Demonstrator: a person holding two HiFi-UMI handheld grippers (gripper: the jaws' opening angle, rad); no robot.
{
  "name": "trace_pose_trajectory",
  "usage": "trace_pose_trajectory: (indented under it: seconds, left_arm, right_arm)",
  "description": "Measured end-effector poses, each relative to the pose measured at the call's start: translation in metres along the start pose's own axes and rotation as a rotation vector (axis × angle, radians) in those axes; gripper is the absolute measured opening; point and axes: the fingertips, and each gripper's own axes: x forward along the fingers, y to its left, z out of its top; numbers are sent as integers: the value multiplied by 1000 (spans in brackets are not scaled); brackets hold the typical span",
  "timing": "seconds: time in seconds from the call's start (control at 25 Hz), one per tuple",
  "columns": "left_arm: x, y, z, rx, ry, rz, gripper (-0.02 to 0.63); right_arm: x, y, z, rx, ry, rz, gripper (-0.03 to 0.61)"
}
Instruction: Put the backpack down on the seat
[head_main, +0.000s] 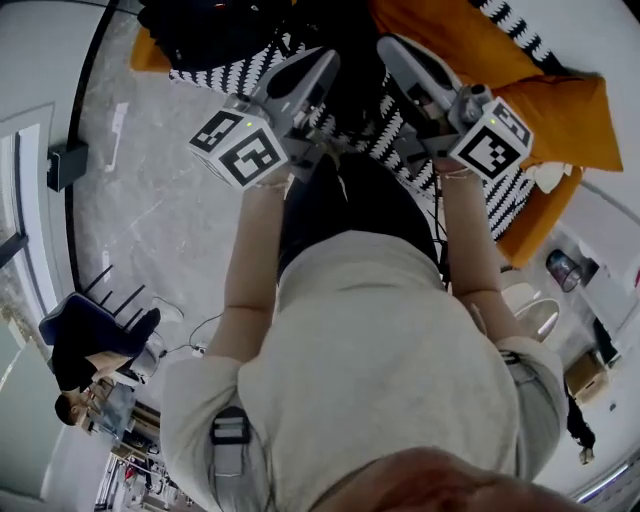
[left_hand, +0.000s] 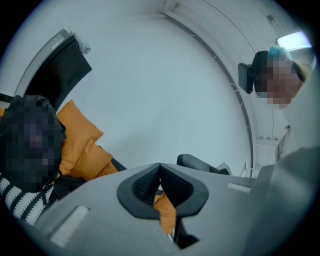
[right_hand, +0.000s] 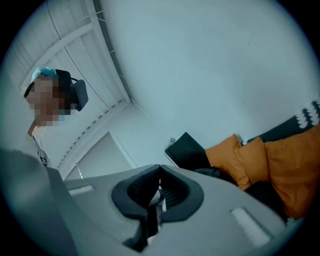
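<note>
Well, the black backpack (head_main: 225, 30) sits among orange cushions (head_main: 545, 110); left claw (left_hand: 160, 165) and right claw (right_hand: 160, 167) both closed.

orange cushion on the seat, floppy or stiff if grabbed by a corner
Probably floppy: the orange cushion looks puffy and creased, so a grabbed corner would likely fold. Likely light for its size, since it slumps like soft stuffing.

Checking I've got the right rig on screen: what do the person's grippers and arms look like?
The left gripper and right gripper are alike: grey bodies, black ribbed pads, and a white cube with black square markers on each. The person wears a pale short-sleeved shirt, forearms bare.
</note>
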Motion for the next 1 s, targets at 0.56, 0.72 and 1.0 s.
trace_pose_trajectory:
  seconds: [0.56, 0.72, 1.0]
  left_arm:
    - [-20, -49, 74, 86, -128, -37, 7]
    - [-23, -63, 86, 119, -147, -51, 7]
    - [-24, -80, 93, 148, -131, -90, 7]
  right_arm:
    - [-6, 67, 70, -129, -77, 28, 3]
    - [-6, 87, 75, -179, -67, 63, 3]
    - [1, 108, 71, -298, -1, 75, 3]
